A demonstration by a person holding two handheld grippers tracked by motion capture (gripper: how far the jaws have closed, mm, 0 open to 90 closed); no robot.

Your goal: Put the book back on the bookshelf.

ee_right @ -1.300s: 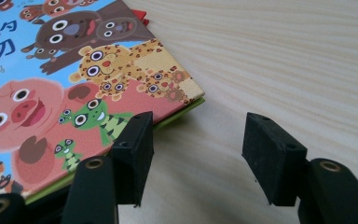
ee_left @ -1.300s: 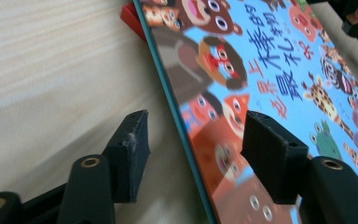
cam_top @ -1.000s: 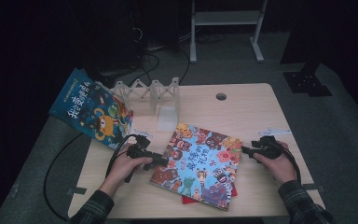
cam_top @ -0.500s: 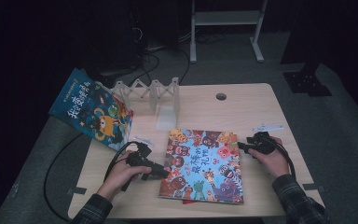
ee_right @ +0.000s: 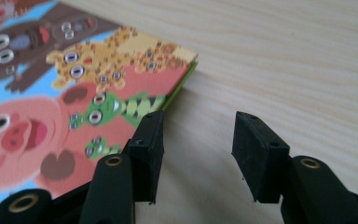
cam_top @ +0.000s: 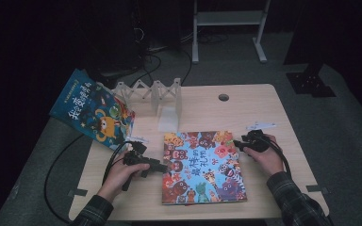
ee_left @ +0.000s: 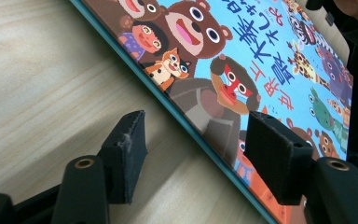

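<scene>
On the wooden table (cam_top: 283,122), your animal picture book (cam_top: 201,165) lies flat between both grippers. Your left gripper (cam_top: 162,165) straddles its edge, jaws just widened, clamping nothing. Your right gripper (cam_top: 236,143) sits at the far corner, jaws narrowing yet apart, empty.

Both forearms come in over the near edge of the table (cam_top: 283,101), sleeves plaid. The left hand (cam_top: 122,172) holds the left gripper (cam_top: 166,166) low and level toward the right edge, and its jaws (just opened wider) stand apart with no pad pressing on anything. The right hand (cam_top: 266,157) holds the right gripper (cam_top: 238,144) level toward the left edge, its jaws, which have just been closing, parted and empty.
</scene>
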